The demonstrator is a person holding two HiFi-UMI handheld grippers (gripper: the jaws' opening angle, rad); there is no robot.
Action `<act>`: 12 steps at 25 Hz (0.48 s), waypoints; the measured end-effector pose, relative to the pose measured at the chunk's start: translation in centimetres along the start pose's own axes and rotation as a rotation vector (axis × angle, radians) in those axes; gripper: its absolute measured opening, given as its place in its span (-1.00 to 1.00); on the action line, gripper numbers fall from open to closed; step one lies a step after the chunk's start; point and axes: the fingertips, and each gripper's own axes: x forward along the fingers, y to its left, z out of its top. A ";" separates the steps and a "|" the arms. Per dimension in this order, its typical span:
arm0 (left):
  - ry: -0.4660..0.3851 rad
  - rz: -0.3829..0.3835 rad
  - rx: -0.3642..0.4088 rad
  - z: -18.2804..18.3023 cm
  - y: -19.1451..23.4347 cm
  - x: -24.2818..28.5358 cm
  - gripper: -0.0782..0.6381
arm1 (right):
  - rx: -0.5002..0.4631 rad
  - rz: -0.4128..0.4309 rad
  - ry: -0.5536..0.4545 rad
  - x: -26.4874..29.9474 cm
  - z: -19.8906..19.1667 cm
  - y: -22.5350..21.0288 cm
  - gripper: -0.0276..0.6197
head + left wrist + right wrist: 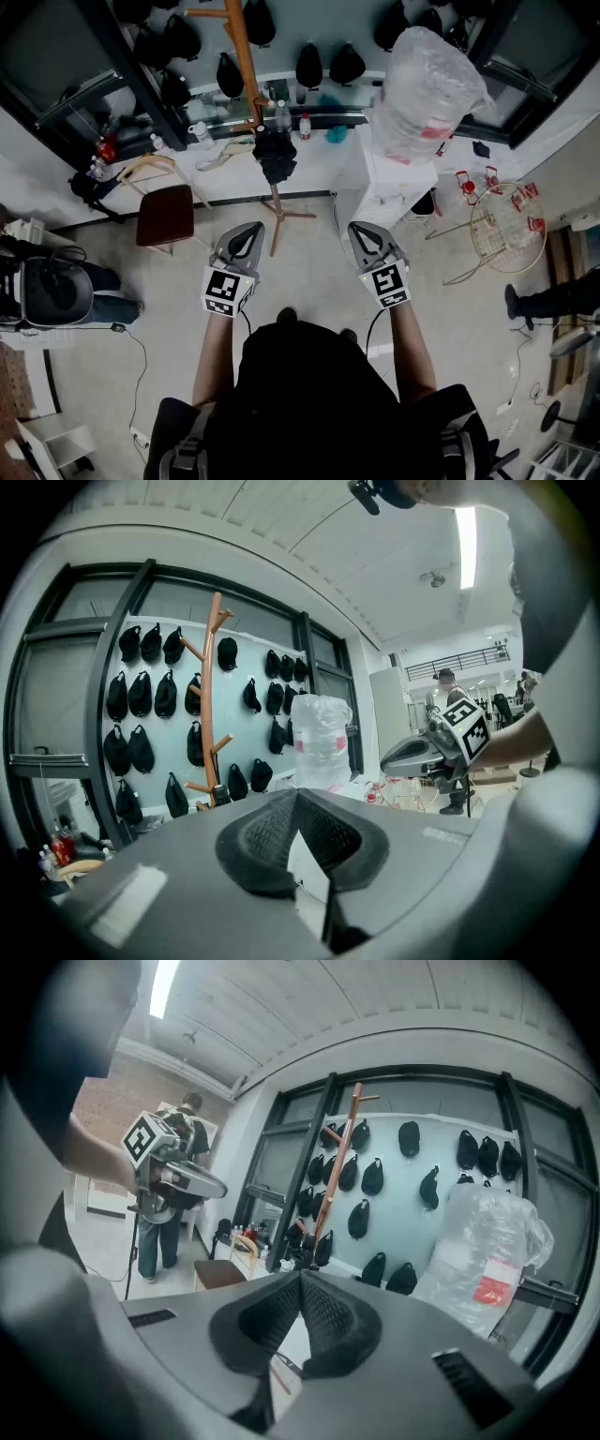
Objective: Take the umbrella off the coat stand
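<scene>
An orange wooden coat stand (246,66) rises in front of the white ledge, its feet spread on the floor. A folded black umbrella (274,155) hangs on it low down. The stand (211,696) and the umbrella (221,795) also show in the left gripper view, and the stand (337,1166) again in the right gripper view. My left gripper (251,228) and right gripper (359,228) are held side by side, short of the stand's base. Both are shut with nothing in them, the left gripper's (296,794) pads meeting and the right gripper's (300,1277) too.
A brown chair (166,214) stands left of the stand. A water dispenser with a big clear bottle (422,84) is at the right, and a wire basket (506,225) beyond it. Black caps (328,64) hang on the wall. A person (56,291) sits at the far left.
</scene>
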 end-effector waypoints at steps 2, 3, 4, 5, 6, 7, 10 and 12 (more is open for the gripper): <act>-0.001 -0.011 0.005 -0.3 0.2 0.0 -0.79 | 0.011 -0.009 -0.003 0.5 -0.1 0.2 -0.91; -0.001 -0.015 0.006 -0.4 0.4 -0.1 -0.79 | 0.016 -0.011 -0.005 0.7 -0.1 0.3 -0.91; 0.000 -0.017 0.006 -0.6 0.5 -0.1 -0.79 | 0.020 -0.010 -0.005 0.9 -0.2 0.5 -0.91; 0.000 -0.018 0.005 -0.8 0.7 -0.2 -0.79 | 0.023 -0.009 -0.003 1.1 -0.3 0.7 -0.91; 0.002 -0.019 0.003 -0.9 0.9 -0.2 -0.79 | 0.022 -0.009 0.001 1.3 -0.3 0.9 -0.91; 0.004 -0.018 0.000 -1.1 1.2 -0.3 -0.79 | 0.021 -0.010 0.005 1.5 -0.3 1.1 -0.91; 0.003 -0.019 -0.006 -1.3 1.7 -0.4 -0.79 | 0.017 -0.015 0.010 1.9 -0.3 1.4 -0.91; 0.003 -0.023 -0.008 -1.4 1.9 -0.5 -0.79 | 0.012 -0.019 0.013 2.1 -0.2 1.5 -0.91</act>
